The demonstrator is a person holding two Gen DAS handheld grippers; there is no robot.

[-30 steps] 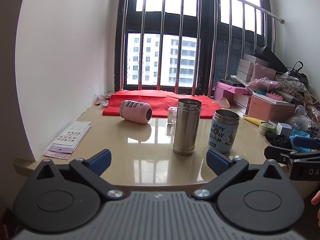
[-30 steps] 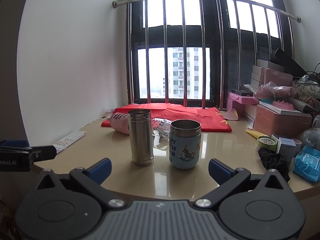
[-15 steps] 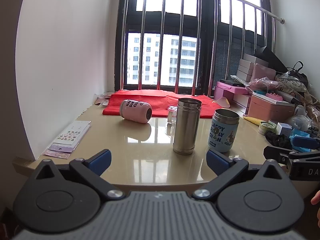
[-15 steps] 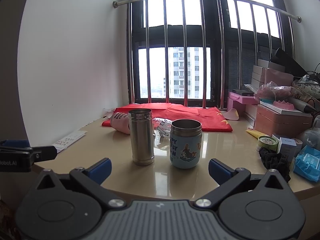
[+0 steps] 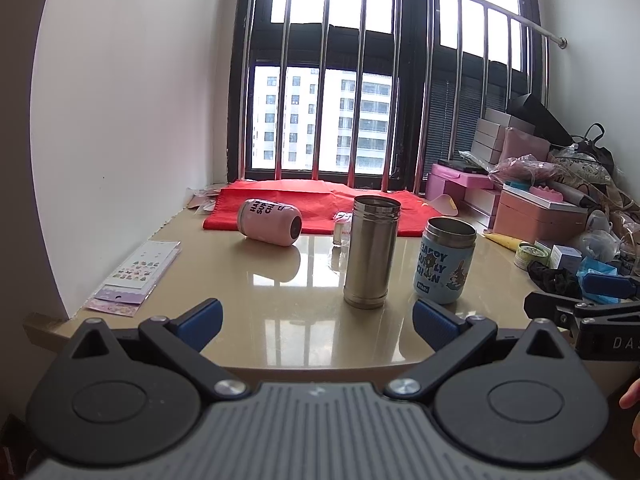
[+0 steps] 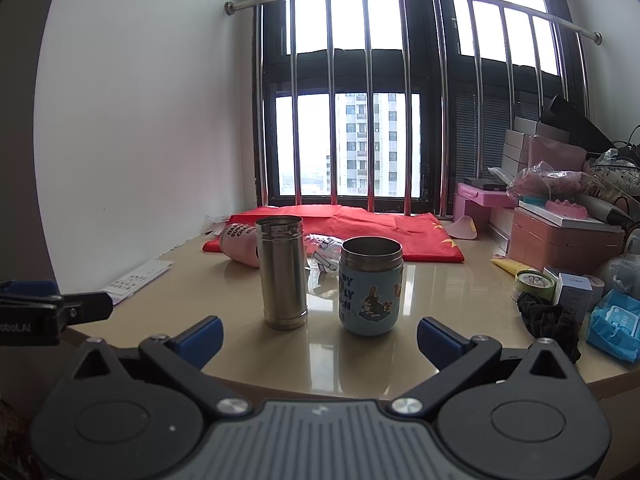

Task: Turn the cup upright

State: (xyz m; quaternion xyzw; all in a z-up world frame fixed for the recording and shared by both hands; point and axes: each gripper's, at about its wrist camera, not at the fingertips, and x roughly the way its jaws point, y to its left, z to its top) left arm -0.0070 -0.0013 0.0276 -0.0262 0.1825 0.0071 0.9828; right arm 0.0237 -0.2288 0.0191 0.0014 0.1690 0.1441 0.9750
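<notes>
Lying on its side, the pink cup (image 5: 269, 222) rests near the red cloth (image 5: 316, 210); both grippers, left (image 5: 316, 320) and right (image 6: 320, 336), are spread apart, holding nothing.

Three cups sit on the worktop (image 5: 256, 320): one pink cup (image 5: 269, 222) lying on its side, one tall steel cup (image 5: 371, 251) upright, one blue cup (image 5: 447, 261) upright. One red cloth (image 5: 316, 205) lies behind them, and one sticker sheet (image 5: 138, 270) at lower left.

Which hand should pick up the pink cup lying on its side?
Probably the left gripper: the tipped pink cup lies unobstructed ahead. From the right gripper, the tall steel cup partly hides it.
</notes>
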